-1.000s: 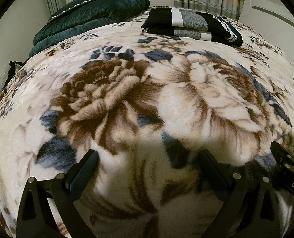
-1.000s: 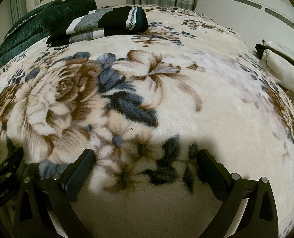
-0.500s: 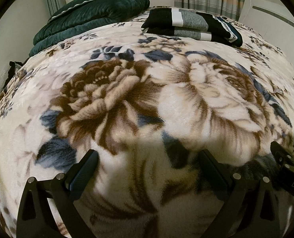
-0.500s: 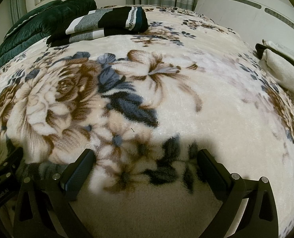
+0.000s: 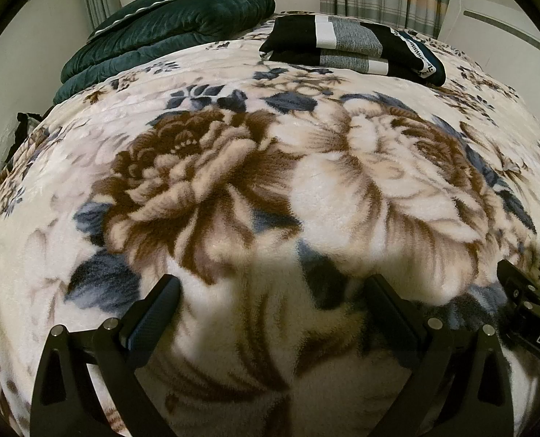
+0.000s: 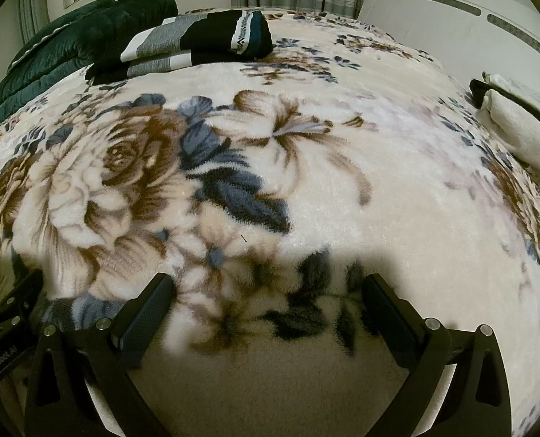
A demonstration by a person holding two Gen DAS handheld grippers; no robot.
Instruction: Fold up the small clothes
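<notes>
Left gripper (image 5: 273, 291) low over the floral blanket (image 5: 233, 189), fingers spread wide, nothing between them. Right gripper (image 6: 270, 289) likewise spread and empty, its fingers just above the blanket (image 6: 342, 189). The 2 grippers sit side by side; each shows at the edge of the other's view. Folded black garment with grey and white stripes (image 5: 350, 49) lies at 12 o'clock, far end of bed, well apart from both (image 6: 204, 42). Dark green quilt (image 5: 168, 32) at 11 o'clock. Cream folded cloth (image 6: 517, 134) at 2 o'clock in right view
</notes>
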